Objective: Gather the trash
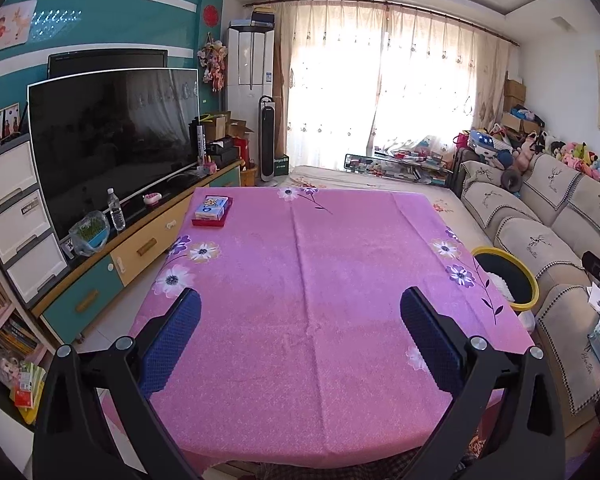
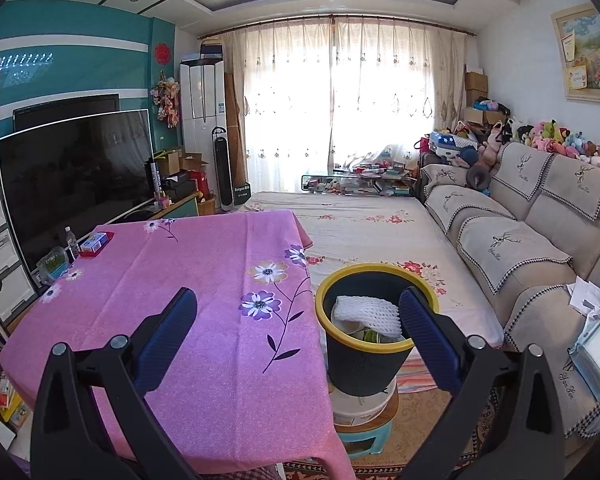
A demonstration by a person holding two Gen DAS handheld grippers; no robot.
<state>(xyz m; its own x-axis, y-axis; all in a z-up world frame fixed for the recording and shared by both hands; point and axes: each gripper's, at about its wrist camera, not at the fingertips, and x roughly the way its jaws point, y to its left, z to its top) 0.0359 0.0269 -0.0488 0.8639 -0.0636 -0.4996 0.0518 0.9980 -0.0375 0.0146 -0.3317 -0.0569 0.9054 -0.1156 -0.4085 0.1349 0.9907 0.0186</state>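
A black trash bin with a yellow rim (image 2: 363,356) stands on stacked stools beside the table's right edge. It holds a white foam net (image 2: 369,312) and other scraps. The bin also shows in the left wrist view (image 1: 511,276). My right gripper (image 2: 298,300) is open and empty, over the table's right edge and the bin. My left gripper (image 1: 300,300) is open and empty above the pink flowered tablecloth (image 1: 300,280). A box on a red tray (image 1: 212,210) lies at the table's far left corner.
A TV cabinet (image 1: 140,248) with a large TV, a water bottle (image 1: 116,208) and a bagged container runs along the left. A beige sofa (image 2: 539,260) runs along the right, with a tissue pack (image 2: 595,348) on its near seat. A sheet-covered bed (image 2: 359,232) lies beyond the table.
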